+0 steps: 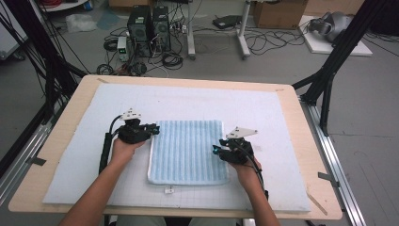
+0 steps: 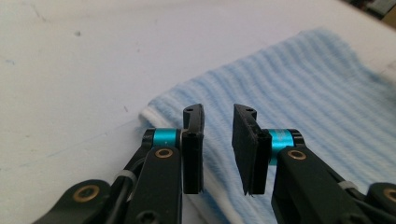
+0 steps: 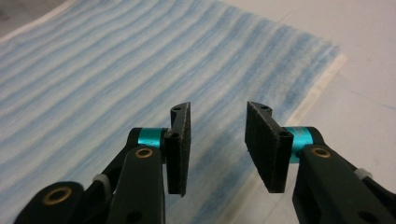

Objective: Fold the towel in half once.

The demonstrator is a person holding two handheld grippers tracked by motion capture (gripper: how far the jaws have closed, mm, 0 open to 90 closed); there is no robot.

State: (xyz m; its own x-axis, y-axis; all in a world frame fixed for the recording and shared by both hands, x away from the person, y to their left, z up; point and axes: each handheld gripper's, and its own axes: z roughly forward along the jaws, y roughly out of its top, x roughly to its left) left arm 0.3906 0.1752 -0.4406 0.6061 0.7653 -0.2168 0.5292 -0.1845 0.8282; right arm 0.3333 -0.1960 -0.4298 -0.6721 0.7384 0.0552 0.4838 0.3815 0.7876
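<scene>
Centrally, towel: a blue ribbed towel [image 1: 188,151] lay flat on the white mat [image 1: 263,113], near the middle of the table and toward the near edge, with a white hem along its left and near sides.
Towel tag: a small white tag [image 1: 169,190] lay just beside the towel's near edge.
Left gripper: the left gripper [image 1: 154,128] sat at the towel's far left corner; in the left gripper view [image 2: 218,147] its jaws stood apart with nothing between them, over the hem at the corner.
Right gripper: the right gripper [image 1: 217,150] sat at the towel's right edge; in the right gripper view [image 3: 218,147] its jaws were spread and empty, above the striped cloth [image 3: 116,74] near its white border.
Hands: the left hand [image 1: 123,149] and the right hand [image 1: 248,165] came in from the near side, each holding its gripper.
Table: a pale wooden table [image 1: 61,136] carried the mat.
Floor beyond: two black computer towers [image 1: 149,24], tangled cables and a cardboard box [image 1: 280,13] stood on the grey floor at the far side.
</scene>
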